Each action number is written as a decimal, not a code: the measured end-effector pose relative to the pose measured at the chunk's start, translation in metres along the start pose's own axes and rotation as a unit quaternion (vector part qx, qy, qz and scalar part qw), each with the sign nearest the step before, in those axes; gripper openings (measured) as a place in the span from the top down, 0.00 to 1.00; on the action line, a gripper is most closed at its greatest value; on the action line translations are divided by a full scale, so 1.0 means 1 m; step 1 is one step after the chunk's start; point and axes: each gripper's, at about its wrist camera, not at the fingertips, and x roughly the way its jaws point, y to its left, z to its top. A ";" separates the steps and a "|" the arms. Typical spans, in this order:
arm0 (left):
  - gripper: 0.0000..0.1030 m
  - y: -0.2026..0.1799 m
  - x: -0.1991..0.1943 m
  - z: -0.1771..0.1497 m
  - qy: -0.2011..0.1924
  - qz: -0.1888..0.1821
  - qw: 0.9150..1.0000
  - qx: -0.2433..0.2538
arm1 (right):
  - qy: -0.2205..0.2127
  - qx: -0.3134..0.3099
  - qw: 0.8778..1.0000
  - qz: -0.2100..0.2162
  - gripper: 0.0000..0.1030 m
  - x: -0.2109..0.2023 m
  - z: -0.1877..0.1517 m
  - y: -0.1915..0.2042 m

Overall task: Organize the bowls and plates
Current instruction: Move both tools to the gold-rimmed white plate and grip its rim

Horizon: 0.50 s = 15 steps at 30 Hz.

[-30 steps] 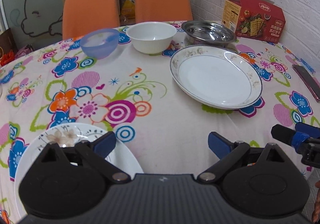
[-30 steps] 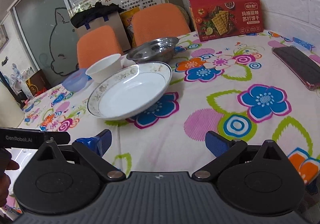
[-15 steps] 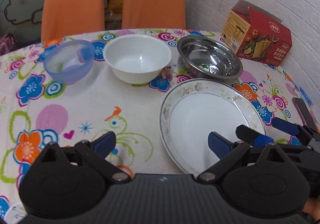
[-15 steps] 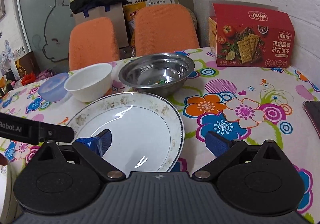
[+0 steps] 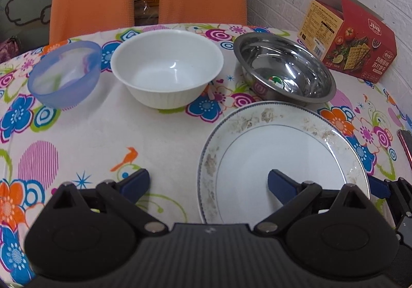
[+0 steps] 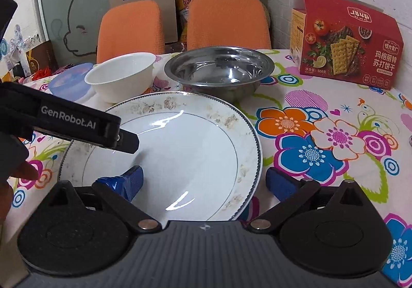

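With both hand-held grippers open, left (image 5: 208,182) and right (image 6: 203,180), I judge the glazed plate (image 6: 185,149) rigid, slick and breakable; its rim is the hold

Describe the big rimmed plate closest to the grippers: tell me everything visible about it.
The plate is round and white, glossy like glazed ceramic, with a wide sloping rim carrying a faded brownish floral band and thin dark lines. It is empty and lies flat and upright on the flowered tablecloth, just in front of the steel bowl and white bowl; whether it touches the steel bowl is unclear. Both open grippers hover at its near edge, the left gripper and right gripper each with one blue finger above it.
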 end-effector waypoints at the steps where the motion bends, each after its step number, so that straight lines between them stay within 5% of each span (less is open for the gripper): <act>1: 0.06 -0.002 0.001 -0.001 -0.002 0.006 1.000 0.006 | -0.001 0.001 1.000 0.000 0.12 0.000 0.000 0.000; 15: 0.05 -0.013 0.004 -0.006 -0.012 0.026 0.999 0.025 | -0.003 -0.008 1.000 0.004 0.11 0.004 0.001 0.013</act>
